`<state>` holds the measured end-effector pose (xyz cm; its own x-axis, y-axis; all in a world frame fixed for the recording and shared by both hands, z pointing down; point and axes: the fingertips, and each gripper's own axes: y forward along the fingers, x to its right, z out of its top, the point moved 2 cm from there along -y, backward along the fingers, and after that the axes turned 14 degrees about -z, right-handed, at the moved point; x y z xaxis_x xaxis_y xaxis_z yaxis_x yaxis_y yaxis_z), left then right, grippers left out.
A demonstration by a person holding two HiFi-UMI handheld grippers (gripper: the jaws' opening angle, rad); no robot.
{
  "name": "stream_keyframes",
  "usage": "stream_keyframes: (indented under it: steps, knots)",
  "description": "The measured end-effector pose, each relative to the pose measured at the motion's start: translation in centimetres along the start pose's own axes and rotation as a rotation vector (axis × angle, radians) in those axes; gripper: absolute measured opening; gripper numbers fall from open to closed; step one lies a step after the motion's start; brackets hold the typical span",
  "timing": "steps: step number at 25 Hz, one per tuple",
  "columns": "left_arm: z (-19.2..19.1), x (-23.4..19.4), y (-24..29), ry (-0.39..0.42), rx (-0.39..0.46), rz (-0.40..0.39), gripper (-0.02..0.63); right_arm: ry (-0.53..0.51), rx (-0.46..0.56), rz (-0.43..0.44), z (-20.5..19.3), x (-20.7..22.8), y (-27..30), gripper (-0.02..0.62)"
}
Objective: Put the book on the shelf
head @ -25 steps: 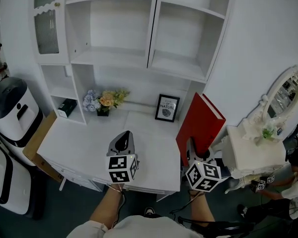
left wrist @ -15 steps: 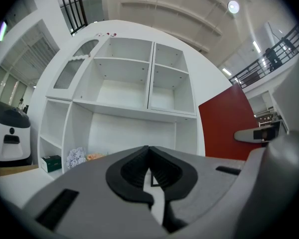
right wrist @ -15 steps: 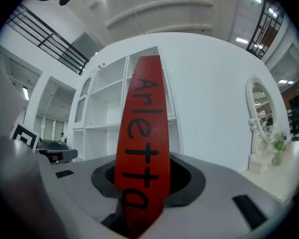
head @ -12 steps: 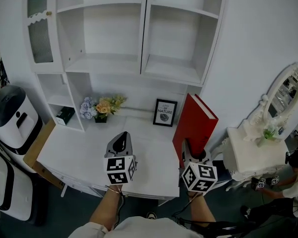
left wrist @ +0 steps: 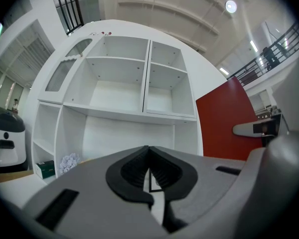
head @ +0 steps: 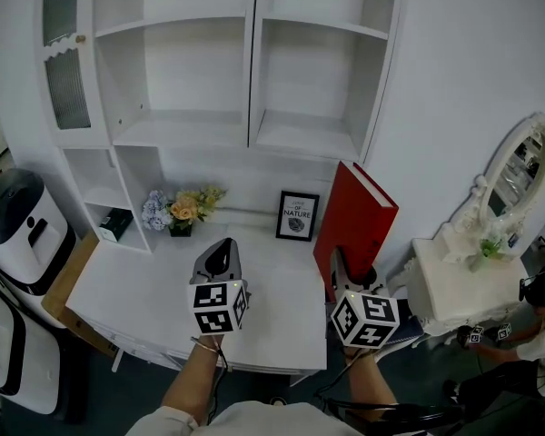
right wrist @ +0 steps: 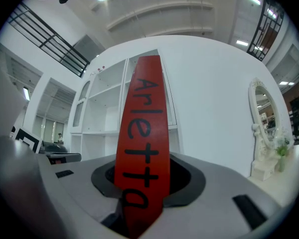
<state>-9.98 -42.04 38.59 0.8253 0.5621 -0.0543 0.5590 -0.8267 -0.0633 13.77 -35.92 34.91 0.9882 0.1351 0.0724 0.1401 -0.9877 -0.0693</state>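
Observation:
A tall red book (head: pixel 356 225) stands upright in my right gripper (head: pixel 351 275), which is shut on its lower spine; the spine (right wrist: pixel 142 138) fills the right gripper view between the jaws. The book hangs at the desk's right end, below the white shelf unit (head: pixel 254 130) with its bare compartments. My left gripper (head: pixel 221 260) hovers over the white desk (head: pixel 145 289), jaws closed together with nothing in them; in the left gripper view the tips (left wrist: pixel 149 156) meet, and the red book (left wrist: pixel 224 123) shows to the right.
A framed picture (head: pixel 297 216), a flower bunch (head: pixel 177 209) and a small dark box (head: pixel 114 224) sit at the desk's back. A white appliance (head: pixel 18 221) stands left; a white side table with a mirror (head: pixel 518 171) stands right, with a person (head: pixel 536 334) beyond.
Both grippers have risen a little, the book going up with the right one. The shelf compartments now sit lower and closer in the head view.

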Motion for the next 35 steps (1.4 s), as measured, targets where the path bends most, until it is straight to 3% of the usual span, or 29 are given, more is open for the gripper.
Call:
stream_keyframes:
  steps: [18, 35]
  knots:
    - [6.8, 0.3, 3.6, 0.06, 0.031, -0.027, 0.002, 0.001, 0.035, -0.019, 5.8, -0.9, 3.0, 0.175]
    - [10.3, -0.8, 5.1, 0.104, 0.046, -0.022, 0.002, 0.019, 0.09, 0.005, 10.0, -1.6, 5.1, 0.175]
